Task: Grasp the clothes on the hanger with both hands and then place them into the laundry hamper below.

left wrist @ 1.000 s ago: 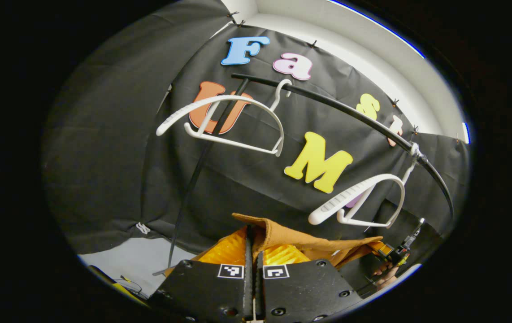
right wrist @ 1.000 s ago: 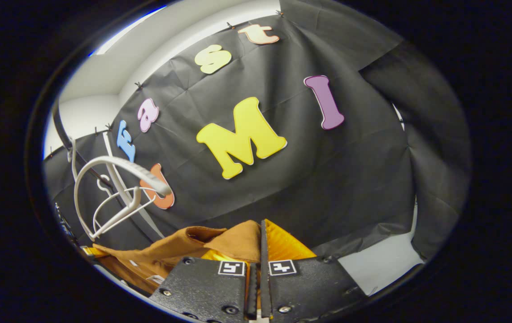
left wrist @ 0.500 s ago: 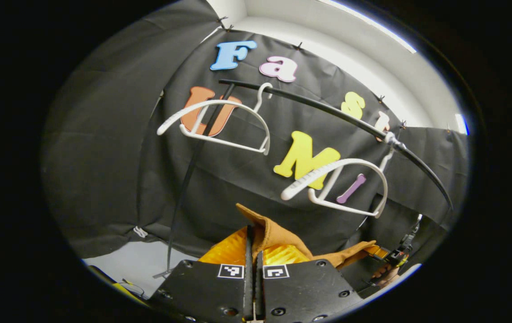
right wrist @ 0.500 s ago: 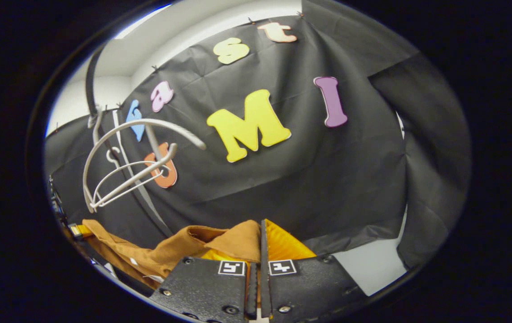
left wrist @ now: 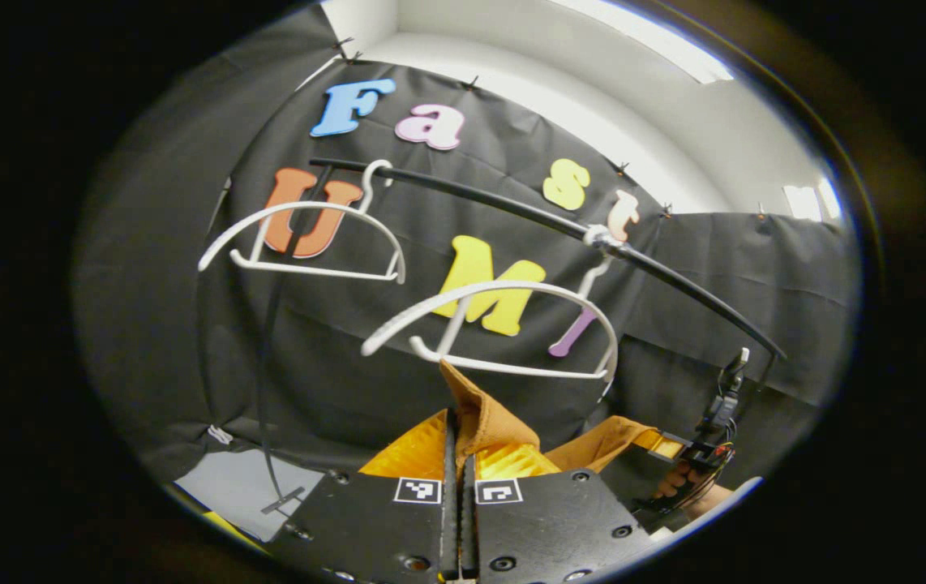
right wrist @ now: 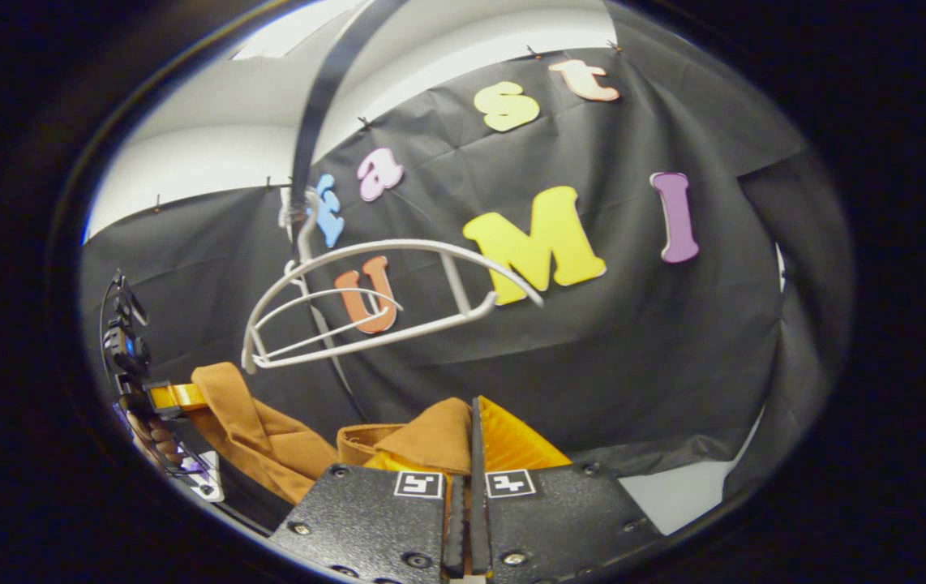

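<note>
Both tools, left (left wrist: 456, 454) and right (right wrist: 471, 454), stay pinched on the brown shirt (left wrist: 503, 426), now pulled off the bare hanger (left wrist: 503, 324), ready to lower into the hamper.

Black textured gripper plates, square coded markers, round screws

We see two hangers (left wrist: 301, 235) (left wrist: 503, 328) on the rail (left wrist: 512, 212) before the wall, and the garment (left wrist: 487, 418) below the nearer hanger, between both grippers (left wrist: 456, 438) (right wrist: 471, 438).
</note>
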`<state>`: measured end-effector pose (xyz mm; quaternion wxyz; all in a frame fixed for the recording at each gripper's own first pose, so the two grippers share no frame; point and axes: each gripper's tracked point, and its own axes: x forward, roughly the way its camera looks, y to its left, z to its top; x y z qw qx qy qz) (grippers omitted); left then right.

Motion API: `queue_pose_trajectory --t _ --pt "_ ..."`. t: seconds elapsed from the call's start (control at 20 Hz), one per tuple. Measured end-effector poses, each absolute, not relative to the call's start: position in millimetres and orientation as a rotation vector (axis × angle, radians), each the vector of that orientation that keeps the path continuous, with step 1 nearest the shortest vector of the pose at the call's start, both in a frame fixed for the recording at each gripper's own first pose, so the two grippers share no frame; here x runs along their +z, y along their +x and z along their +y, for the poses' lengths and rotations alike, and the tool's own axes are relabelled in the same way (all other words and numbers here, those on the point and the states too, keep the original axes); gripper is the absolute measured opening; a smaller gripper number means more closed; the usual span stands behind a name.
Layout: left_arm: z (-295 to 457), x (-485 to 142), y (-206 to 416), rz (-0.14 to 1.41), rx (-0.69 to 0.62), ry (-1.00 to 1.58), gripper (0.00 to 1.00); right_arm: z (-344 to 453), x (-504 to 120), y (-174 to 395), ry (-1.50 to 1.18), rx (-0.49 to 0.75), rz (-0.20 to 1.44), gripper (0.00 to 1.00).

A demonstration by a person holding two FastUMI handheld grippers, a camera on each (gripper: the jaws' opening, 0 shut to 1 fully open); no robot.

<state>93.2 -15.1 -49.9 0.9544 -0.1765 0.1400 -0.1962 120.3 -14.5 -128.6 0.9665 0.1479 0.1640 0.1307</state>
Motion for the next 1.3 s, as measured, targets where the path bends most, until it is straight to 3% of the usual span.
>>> queue_pose_trajectory --t 0.15,0.25,0.35,0.4,0.5,0.55,0.6,0.65,0.7,1.2,1.3 --pt "-37.7 -32.1 84.7 0.257 -0.462 -0.367 0.02 12.3 -105.1 110.5 0.319 0.343 0.314 0.06" --pt "-53.0 -23.5 79.9 0.246 -0.499 -0.371 0.06 29.8 -93.8 105.1 0.342 0.4 0.31 0.06" --pt "-68.2 -22.1 75.6 0.246 -0.532 -0.368 0.01 43.2 -87.1 99.1 0.363 0.445 0.314 0.07" --pt "-75.5 -21.6 73.9 0.249 -0.547 -0.364 0.06 49.1 -86.5 96.1 0.371 0.461 0.32 0.06" --pt "-87.5 -23.8 69.9 0.265 -0.577 -0.363 0.06 57.7 -91.2 90.9 0.38 0.483 0.342 0.06" --pt "-92.1 -26.1 68.6 0.273 -0.589 -0.361 0.01 62.1 -94.6 88.4 0.388 0.497 0.357 0.06" --pt "-98.0 -29.7 67.1 0.287 -0.604 -0.359 0.06 67.3 -99.0 86.0 0.398 0.508 0.371 0.06" --pt "-105.7 -33.3 64.6 0.299 -0.621 -0.371 0.01 71.1 -104.0 83.8 0.41 0.52 0.389 0.06" --pt "-113.1 -37.2 61.9 0.315 -0.637 -0.383 0.06 74.6 -108.6 79.6 0.424 0.527 0.403 0.06" --pt "-118.0 -135.5 54.6 0.496 -0.554 -0.364 0.07 84.1 -207.1 64.4 0.515 0.522 0.613 0.06" --pt "-115.7 -163.5 52.9 0.555 -0.529 -0.379 0.02 85.6 -238.0 62.9 0.543 0.512 0.677 0.06"
